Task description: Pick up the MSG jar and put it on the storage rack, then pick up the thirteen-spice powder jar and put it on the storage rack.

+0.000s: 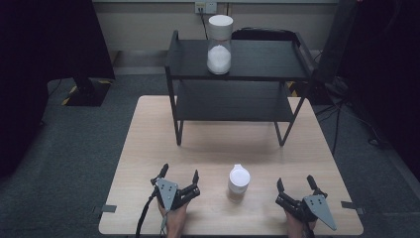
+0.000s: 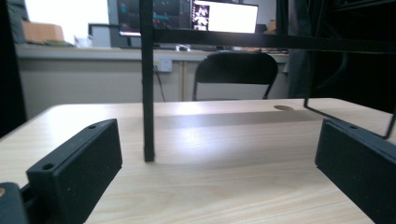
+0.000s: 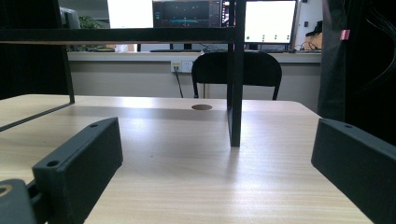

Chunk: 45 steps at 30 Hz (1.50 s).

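From the high view, the small white-lidded jar (image 1: 238, 182) stands on the wooden table (image 1: 148, 148), near the front edge. It sits between the two tongs. The left gripper (image 1: 179, 174) rests just beside it, with its jaws wide apart and nothing in them. The right gripper (image 1: 296, 181) rests a bit farther off on the other side, also wide open and holding nothing. Behind them stands a black shelf rack (image 1: 237, 79). A tall jar of white powder (image 1: 219, 44) stands on its top shelf.

In the left gripper view, the two black jaws are spread far apart over bare wood. A thin black rack leg (image 2: 148, 84) stands right ahead. A black chair (image 2: 236, 74) and bright screens (image 2: 224, 16) are far behind.

In the right gripper view, the jaws are wide open and empty too. Another rack leg (image 3: 236, 79) stands straight ahead.

I think the little jar could tip over. It is small and upright, so a sideways bump from one open jaw may knock it down. If it gets lifted toward the rack, the legs and the shelf edge stand in the way and could be hit.
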### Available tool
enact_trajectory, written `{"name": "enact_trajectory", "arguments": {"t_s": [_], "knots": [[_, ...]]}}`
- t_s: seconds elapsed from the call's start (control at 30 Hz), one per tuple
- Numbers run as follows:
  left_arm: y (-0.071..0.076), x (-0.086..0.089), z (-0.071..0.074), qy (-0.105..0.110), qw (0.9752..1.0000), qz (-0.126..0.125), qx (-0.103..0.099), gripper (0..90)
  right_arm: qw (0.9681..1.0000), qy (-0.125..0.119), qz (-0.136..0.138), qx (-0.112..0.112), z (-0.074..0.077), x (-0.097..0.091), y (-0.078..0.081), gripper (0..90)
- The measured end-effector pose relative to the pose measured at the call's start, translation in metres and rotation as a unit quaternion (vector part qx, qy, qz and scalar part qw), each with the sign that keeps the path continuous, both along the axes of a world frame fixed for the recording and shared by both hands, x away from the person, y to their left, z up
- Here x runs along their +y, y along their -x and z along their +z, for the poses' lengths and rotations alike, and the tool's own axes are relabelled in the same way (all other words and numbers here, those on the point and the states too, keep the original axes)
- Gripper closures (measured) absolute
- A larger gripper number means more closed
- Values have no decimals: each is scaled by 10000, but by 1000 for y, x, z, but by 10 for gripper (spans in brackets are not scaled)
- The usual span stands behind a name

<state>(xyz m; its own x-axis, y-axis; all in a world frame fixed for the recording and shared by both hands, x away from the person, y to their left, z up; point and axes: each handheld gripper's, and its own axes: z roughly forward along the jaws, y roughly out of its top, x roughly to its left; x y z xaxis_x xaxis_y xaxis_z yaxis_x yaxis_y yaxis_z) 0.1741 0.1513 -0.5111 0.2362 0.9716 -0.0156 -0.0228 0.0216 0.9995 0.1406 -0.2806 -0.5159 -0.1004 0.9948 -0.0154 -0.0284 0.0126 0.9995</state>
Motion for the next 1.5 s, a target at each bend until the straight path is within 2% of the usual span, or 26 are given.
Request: {"name": "enact_trajectory", "arguments": {"t_s": [0.13, 0.33, 0.5, 0.6, 1.5], "knots": [[-1, 2, -4, 32, 10000, 0, 49, 0, 10000, -1, 0, -1, 0, 0, 0, 6], [1, 0, -8, 49, 10000, 83, -10, 1, 10000, 0, -7, -1, 0, 0, 0, 6], [3, -6, -8, -139, 9998, 145, -45, 8, 10000, 1, -7, -2, 0, 0, 0, 6], [2, -5, -7, -59, 9999, 155, 14, 17, 10000, -2, -12, -1, 0, 0, 0, 6], [2, -6, -7, -71, 9998, 169, 17, 0, 10000, -1, -28, -1, 0, 1, 0, 6]]}}
